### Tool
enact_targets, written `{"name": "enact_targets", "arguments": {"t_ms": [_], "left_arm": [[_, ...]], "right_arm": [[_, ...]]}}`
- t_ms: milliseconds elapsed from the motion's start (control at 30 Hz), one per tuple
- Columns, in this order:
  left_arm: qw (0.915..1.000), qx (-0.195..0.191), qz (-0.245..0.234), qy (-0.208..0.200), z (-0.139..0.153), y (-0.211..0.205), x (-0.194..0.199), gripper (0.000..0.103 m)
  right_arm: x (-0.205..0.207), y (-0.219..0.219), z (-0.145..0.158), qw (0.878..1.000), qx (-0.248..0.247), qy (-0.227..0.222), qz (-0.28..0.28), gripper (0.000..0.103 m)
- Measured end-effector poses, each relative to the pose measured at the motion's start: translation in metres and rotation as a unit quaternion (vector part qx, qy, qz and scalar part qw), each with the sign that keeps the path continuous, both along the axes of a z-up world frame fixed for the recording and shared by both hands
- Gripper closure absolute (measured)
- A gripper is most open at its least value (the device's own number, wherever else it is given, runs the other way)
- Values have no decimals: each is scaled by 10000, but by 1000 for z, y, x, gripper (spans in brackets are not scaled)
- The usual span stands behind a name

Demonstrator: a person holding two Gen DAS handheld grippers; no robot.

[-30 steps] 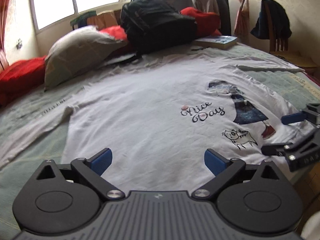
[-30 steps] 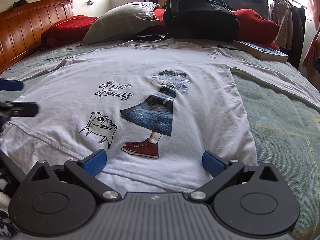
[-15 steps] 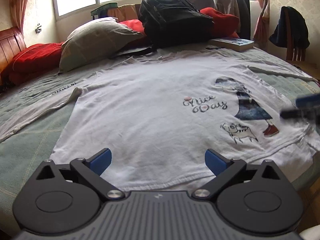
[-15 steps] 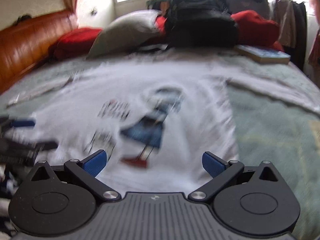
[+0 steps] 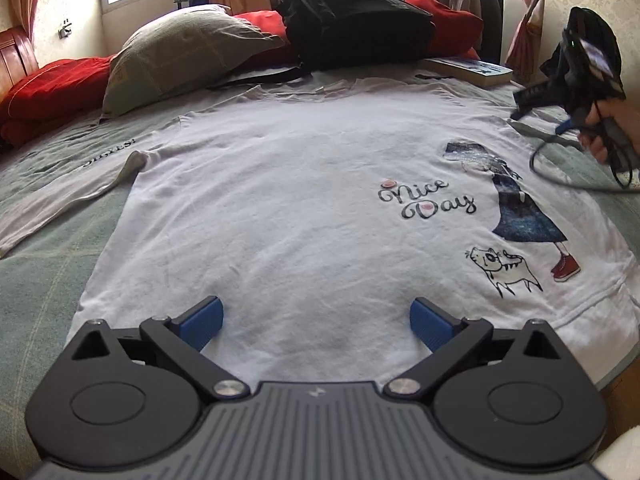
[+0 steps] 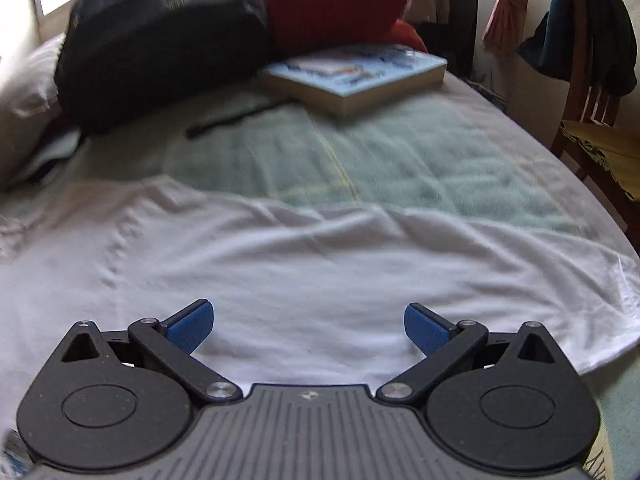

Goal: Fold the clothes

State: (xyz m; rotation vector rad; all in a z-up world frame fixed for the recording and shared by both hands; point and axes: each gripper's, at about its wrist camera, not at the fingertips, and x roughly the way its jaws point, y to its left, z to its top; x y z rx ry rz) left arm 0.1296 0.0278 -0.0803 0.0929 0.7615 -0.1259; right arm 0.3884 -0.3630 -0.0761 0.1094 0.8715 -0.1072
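On the bed (image 5: 36, 280), the T-shirt (image 5: 280, 208) lies flat, collar toward pillows; both tongs (image 5: 316, 320) (image 6: 309, 326) spread wide.

Bed (image 5: 36, 300) with green checked cover, wooden headboard (image 5: 16, 50) at far left. White T-shirt (image 5: 288, 200) spread flat on it, print side up, sleeves out. At the far end: grey pillow (image 5: 180, 52), red bedding (image 5: 44, 88), black backpack (image 5: 352, 12), book (image 6: 356, 74) lying flat beside the backpack. Thin dark strap (image 6: 236, 118) on the cover near the book.
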Motion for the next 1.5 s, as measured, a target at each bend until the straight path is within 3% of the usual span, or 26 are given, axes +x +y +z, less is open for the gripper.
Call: {"name": "enact_targets", "arguments": {"t_ms": [100,233,367,633,733,900,1100,1267,1500], "left_arm": [[10000,-32,-52,40,0,1,6,2],[9999,48,-125,8,4,0,16,2],[9998,117,-126,-49,6,0,22,2],[9999,87,91,-32,6,15,25,2],[9999,65,135,-18,6,19,29,2],[9999,90,53,-52,7,16,32,2],[9994,314,87,-78,7,16,26,2],[9990,376,222,-82,8,28,25,2],[9999,-11,98,46,2,42,31,2]], "right_arm": [[-28,-2,-5,9996,-90,-189,164,0],[-34,-13,11,9997,124,-45,203,0],[0,-26,34,9990,25,-425,-136,0],[54,-74,2,9930,-272,-26,-1152,0],[49,-86,11,9874,-194,-6,-1571,0],[32,-47,46,9973,447,-121,-576,0],[57,54,70,9928,888,72,805,0],[91,131,58,9796,1189,393,1569,0],[138,221,20,9606,1272,800,2340,0]]}}
